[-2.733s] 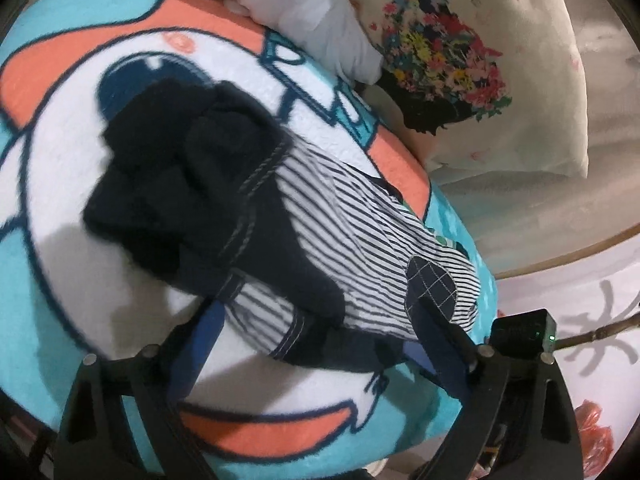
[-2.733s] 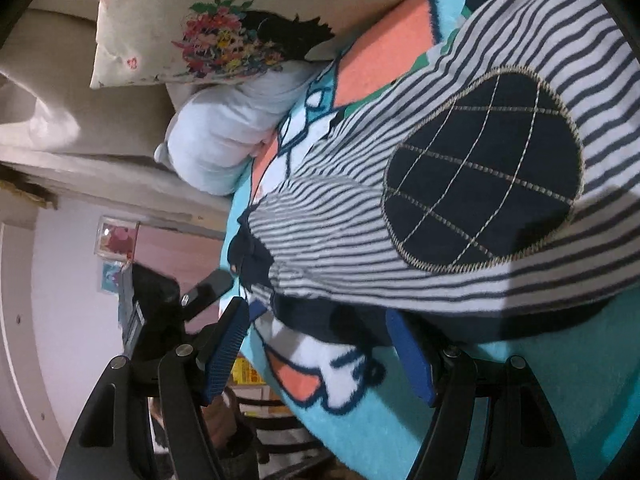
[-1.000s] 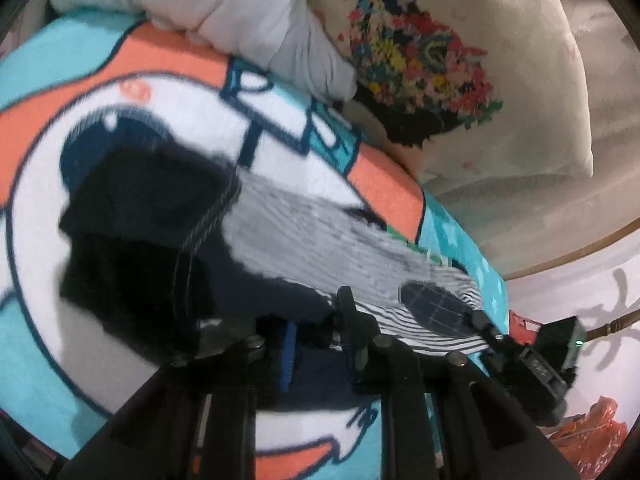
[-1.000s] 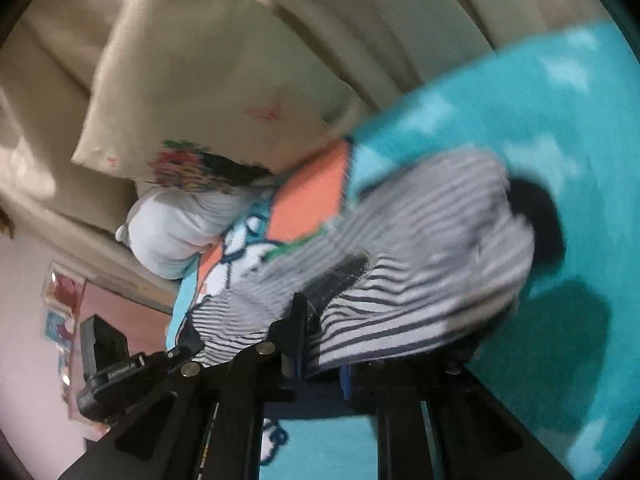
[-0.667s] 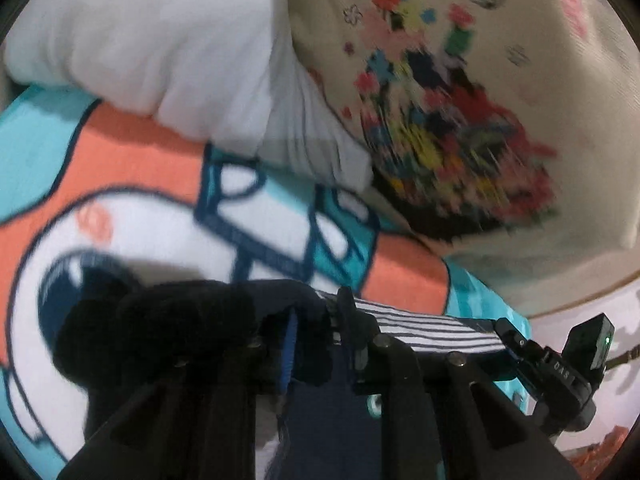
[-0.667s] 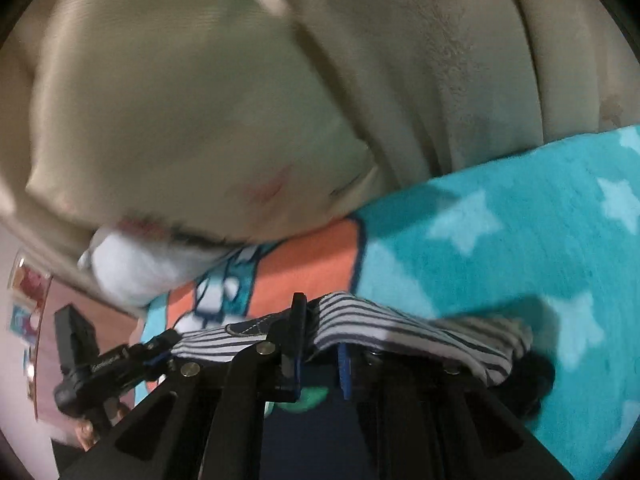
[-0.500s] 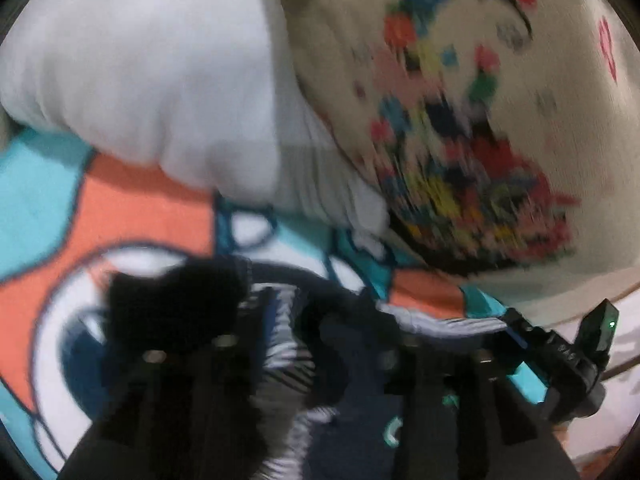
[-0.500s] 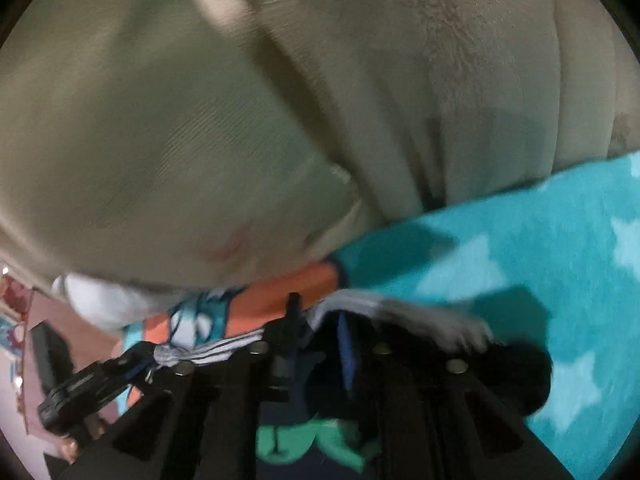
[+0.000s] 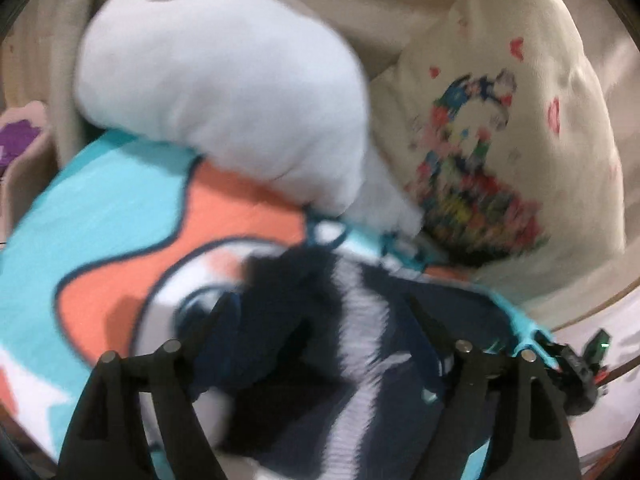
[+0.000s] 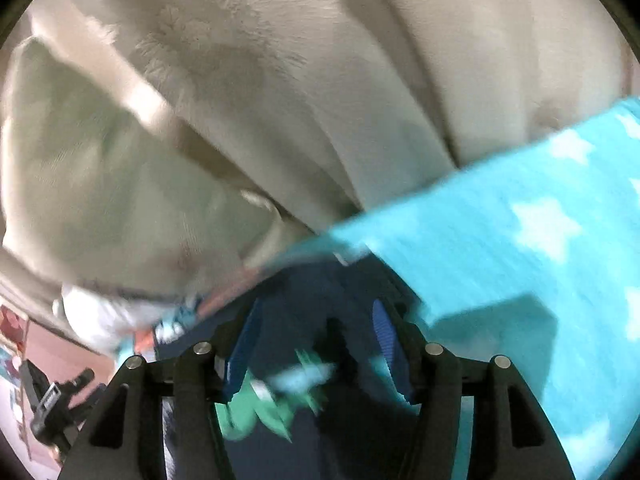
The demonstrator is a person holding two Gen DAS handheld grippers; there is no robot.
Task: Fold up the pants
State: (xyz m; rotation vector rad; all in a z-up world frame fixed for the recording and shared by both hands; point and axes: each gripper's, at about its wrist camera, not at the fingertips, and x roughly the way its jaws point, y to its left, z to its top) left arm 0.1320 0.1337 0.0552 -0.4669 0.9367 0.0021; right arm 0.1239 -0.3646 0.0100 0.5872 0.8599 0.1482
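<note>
In the left wrist view the left gripper (image 9: pixel 316 320) fills the bottom of the frame with its two fingers spread wide, nothing pinched between them; the pants (image 9: pixel 360 360), dark navy with a pale striped band, lie bunched in the gap and just beyond the tips, low in the centre of the frame, blurred by motion. In the right wrist view the right gripper (image 10: pixel 316 332) likewise stands with its blue-padded fingers parted at the bottom centre, and the navy cloth with a green print lies under and between them, not clamped. The pants rest on the cartoon blanket (image 9: pixel 120 216), teal, orange and white, which shows at the left and centre of the left view and as a starred teal field at the right of the right view. Further out, at the upper left of the left view, sits a white plush pillow (image 9: pixel 224 92), and at the upper right a floral cushion (image 9: pixel 500 140); beige fabric (image 10: pixel 280 80) fills the top of the right view. By my reading, a fold has just been laid and both tongs are free of it. The next move likely calls for finding fresh edges of the doubled cloth, and taking hold through both layers, so that the fold does not slip open.
</note>
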